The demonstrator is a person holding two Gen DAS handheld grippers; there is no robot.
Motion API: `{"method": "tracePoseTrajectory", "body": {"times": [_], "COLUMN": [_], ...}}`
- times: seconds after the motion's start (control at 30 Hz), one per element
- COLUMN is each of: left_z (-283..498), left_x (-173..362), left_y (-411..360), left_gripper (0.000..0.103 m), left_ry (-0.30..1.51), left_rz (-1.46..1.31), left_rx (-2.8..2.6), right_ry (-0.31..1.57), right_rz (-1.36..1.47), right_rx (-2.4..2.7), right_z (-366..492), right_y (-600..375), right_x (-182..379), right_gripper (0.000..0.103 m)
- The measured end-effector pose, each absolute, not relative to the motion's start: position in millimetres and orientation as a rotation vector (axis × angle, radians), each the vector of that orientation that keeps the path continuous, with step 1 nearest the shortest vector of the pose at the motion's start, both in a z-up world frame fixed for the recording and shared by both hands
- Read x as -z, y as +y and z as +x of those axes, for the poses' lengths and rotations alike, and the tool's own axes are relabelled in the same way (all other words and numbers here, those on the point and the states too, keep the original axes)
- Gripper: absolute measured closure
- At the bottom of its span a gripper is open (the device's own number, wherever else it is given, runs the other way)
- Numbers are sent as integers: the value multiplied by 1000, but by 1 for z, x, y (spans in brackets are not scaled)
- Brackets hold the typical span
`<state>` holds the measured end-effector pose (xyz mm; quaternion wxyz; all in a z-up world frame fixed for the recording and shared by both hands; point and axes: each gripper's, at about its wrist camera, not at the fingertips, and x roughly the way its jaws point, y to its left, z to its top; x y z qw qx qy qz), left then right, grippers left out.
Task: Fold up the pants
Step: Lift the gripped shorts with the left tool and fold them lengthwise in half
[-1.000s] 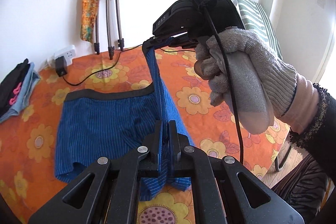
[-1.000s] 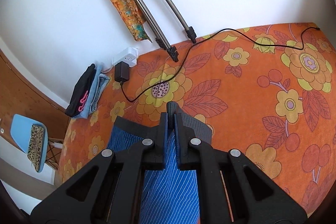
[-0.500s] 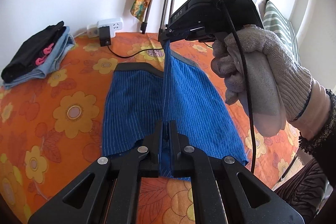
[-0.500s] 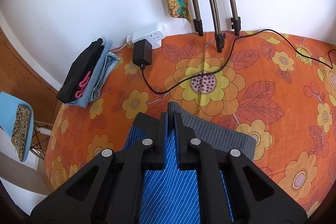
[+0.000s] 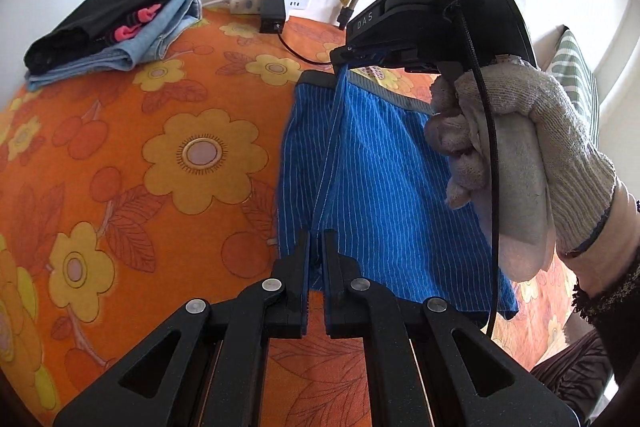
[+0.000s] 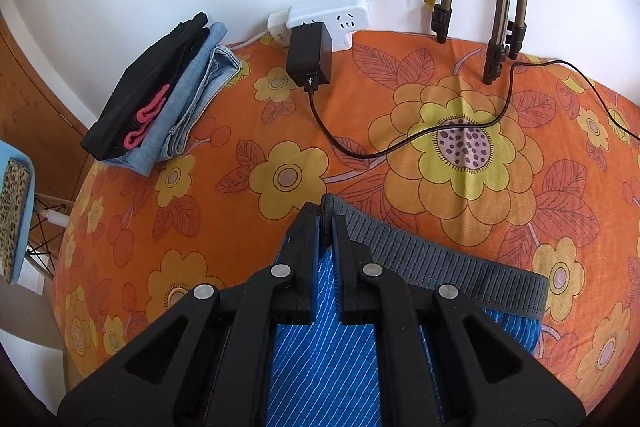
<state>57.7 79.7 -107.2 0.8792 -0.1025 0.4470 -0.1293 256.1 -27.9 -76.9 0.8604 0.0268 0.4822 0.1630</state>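
— One fold looks under way, no more: the blue striped pants (image 5: 384, 187) lie on the orange flowered surface (image 5: 120, 155), and one side edge is lifted over the rest like a page half turned.

— Who has hold of that edge?

— Both. The left gripper (image 5: 316, 247) has its fingers pinched tight on the hem end, and the right gripper (image 5: 352, 55), carried in a gloved hand (image 5: 516, 155), has its fingers clamped on the grey waistband (image 6: 432, 259) end. The cloth runs taut between them.

— So what is left?

— I judge the lifted half has yet to be laid flat on the other half and let go; any further fold across the length is not begun.

— Anything around the pants to mind?

— Beyond the waistband, a black charger cable (image 6: 400, 147) snakes over the surface from an adapter (image 6: 309, 55) plugged into a white power strip (image 6: 332, 15) at the wall. It lies near the waistband but apart from it. Further beyond, thin metal legs (image 6: 500, 39) stand by the wall.

— And to the side?

— A folded stack of clothes (image 5: 116, 27), dark over denim, sits well apart from the pants. The surface just beside the pants is bare, so I see nothing blocking the fold.
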Motion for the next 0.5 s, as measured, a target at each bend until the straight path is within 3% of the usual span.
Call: {"method": "tracePoseTrajectory", "body": {"times": [0.5], "left_z": [57], "left_x": [113], "left_y": [85], "left_gripper": [99], "left_ry": [960], "left_rz": [-216], "left_rx": [232], "right_ry": [1034], "right_rz": [5], "right_rx": [-357], "right_z": [261], "right_y": [-1], "right_x": [96], "right_gripper": [95]}}
